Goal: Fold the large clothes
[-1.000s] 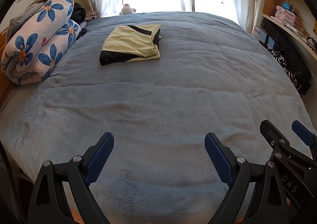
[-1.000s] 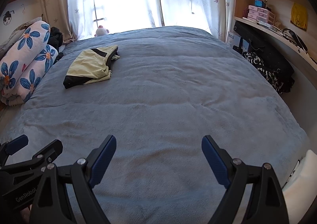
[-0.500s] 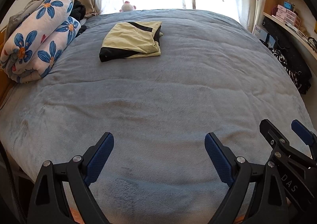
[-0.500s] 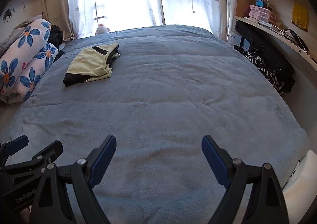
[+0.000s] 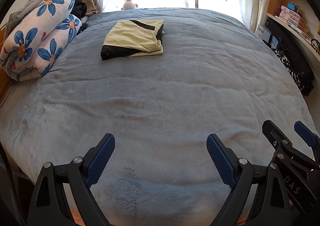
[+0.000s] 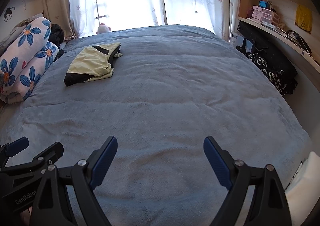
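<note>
A folded yellow and black garment (image 5: 134, 39) lies on the far left part of the blue-grey bed cover (image 5: 170, 90); it also shows in the right wrist view (image 6: 94, 64). My left gripper (image 5: 160, 147) is open and empty, held low over the near edge of the bed, far from the garment. My right gripper (image 6: 160, 149) is open and empty, beside the left one. The right gripper shows at the lower right of the left wrist view (image 5: 288, 136). The left gripper shows at the lower left of the right wrist view (image 6: 34, 146).
A rolled white quilt with blue flowers (image 5: 38, 34) lies along the bed's left side. A small plush toy (image 5: 130, 5) sits by the curtained window. Dark clothes (image 5: 294, 68) and shelves (image 6: 266, 16) line the right side. A white object (image 6: 304, 176) sits at the bed's near right.
Both grippers have tilted or dropped slightly, so the bed and garment sit a little lower in view. Jaws stay open and nothing on the bed has moved.
</note>
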The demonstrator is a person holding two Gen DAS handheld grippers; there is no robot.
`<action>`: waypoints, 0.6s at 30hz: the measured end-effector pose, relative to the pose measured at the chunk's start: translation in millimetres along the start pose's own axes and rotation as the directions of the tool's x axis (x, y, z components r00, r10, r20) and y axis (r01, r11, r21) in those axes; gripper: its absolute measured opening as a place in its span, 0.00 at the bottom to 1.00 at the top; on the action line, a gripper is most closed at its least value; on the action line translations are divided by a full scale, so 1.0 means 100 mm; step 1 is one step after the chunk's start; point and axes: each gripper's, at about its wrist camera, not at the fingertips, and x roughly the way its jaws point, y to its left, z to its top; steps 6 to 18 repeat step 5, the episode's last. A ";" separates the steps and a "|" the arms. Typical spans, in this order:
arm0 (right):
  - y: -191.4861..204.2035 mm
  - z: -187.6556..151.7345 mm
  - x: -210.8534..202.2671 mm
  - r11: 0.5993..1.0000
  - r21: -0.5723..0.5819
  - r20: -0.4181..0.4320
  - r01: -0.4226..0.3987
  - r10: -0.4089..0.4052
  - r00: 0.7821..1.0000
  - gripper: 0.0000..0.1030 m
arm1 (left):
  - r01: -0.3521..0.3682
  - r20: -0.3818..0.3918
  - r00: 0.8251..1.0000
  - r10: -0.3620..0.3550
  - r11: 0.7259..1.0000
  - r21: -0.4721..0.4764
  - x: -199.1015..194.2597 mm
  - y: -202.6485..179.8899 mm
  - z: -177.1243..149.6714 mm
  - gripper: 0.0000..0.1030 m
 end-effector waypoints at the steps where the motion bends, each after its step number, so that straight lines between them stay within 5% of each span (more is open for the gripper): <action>1: 0.00 0.00 0.00 1.000 -0.001 0.000 0.001 -0.001 1.000 0.86 | 0.000 0.000 1.000 0.000 1.000 0.000 0.00 0.00 0.00 0.89; 18: 0.00 0.00 0.00 1.000 0.000 -0.001 -0.001 0.001 1.000 0.86 | 0.001 -0.001 1.000 -0.001 1.000 0.000 0.00 0.00 0.01 0.89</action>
